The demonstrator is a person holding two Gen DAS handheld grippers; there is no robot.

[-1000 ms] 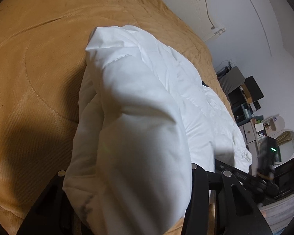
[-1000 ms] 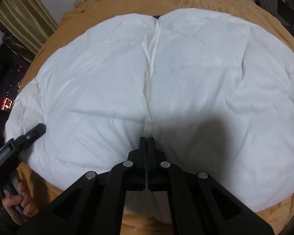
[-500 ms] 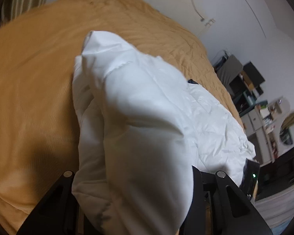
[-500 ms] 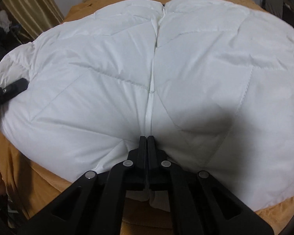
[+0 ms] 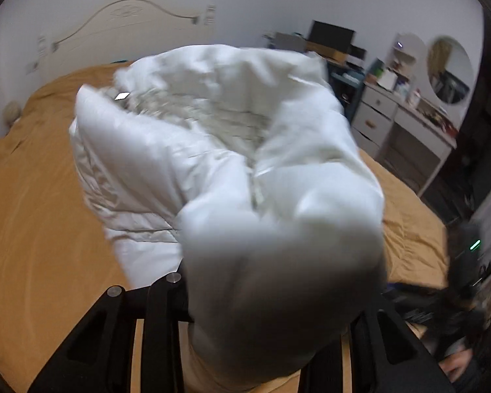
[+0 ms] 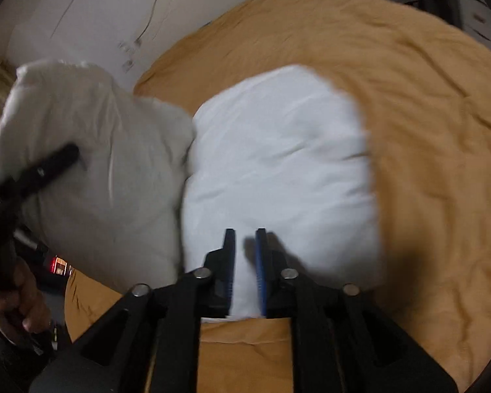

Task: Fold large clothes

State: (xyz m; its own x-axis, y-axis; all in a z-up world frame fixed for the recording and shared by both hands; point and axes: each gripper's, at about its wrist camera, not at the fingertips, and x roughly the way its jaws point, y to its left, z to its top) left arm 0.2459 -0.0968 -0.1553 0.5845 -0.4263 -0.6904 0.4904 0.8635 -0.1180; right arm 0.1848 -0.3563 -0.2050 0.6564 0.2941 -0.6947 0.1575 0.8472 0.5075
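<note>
A white padded coat (image 6: 278, 163) lies on a tan bed (image 6: 425, 131). The left gripper (image 5: 278, 294) pinches one bulky end, lifted, blocking much of its view. The right gripper (image 6: 245, 245) hovers over the coat, jaws opening, nothing pinched. A dresser (image 5: 402, 124) stands beside the bed.

Bed w/ mustard cover (image 5: 42, 203), pale wall (image 5: 245, 3), white dresser (image 5: 396, 121), maybe round mirror (image 5: 450, 70).
</note>
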